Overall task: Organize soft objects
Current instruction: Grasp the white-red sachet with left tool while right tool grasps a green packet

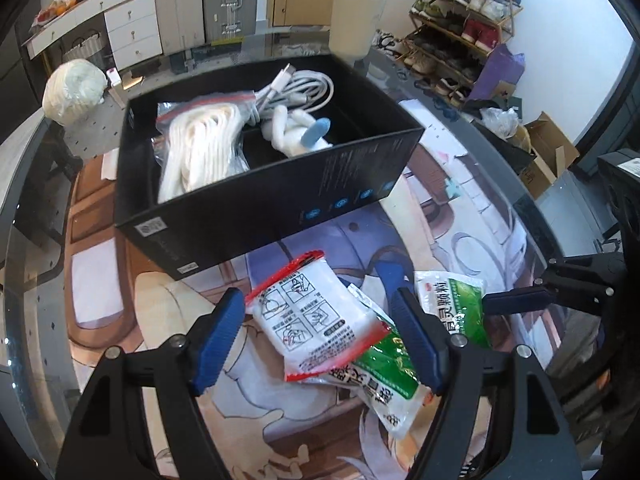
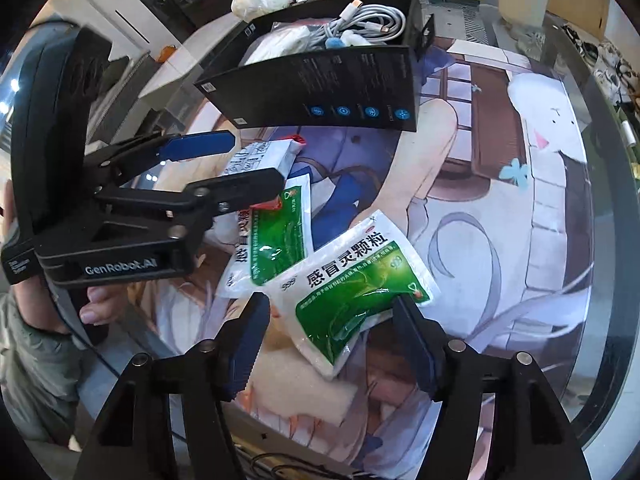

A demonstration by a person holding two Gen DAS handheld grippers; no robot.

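Both claws released: left claw (image 1: 320,332) straddles white red-edged pouch (image 1: 316,320), right claw (image 2: 332,344) straddles green-white sachet (image 2: 352,280), on desk (image 2: 500,240) nr black box (image 1: 280,200).

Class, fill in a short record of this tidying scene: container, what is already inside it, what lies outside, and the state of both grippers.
Container: black box, open top, on the table.
Inside: bagged white rope, coiled white cable, white plush toy.
Outside: white pouch with red edges, two green-and-white sachets, on the illustrated mat.
Left gripper: open, straddling the white pouch.
Right gripper: open, over one sachet.
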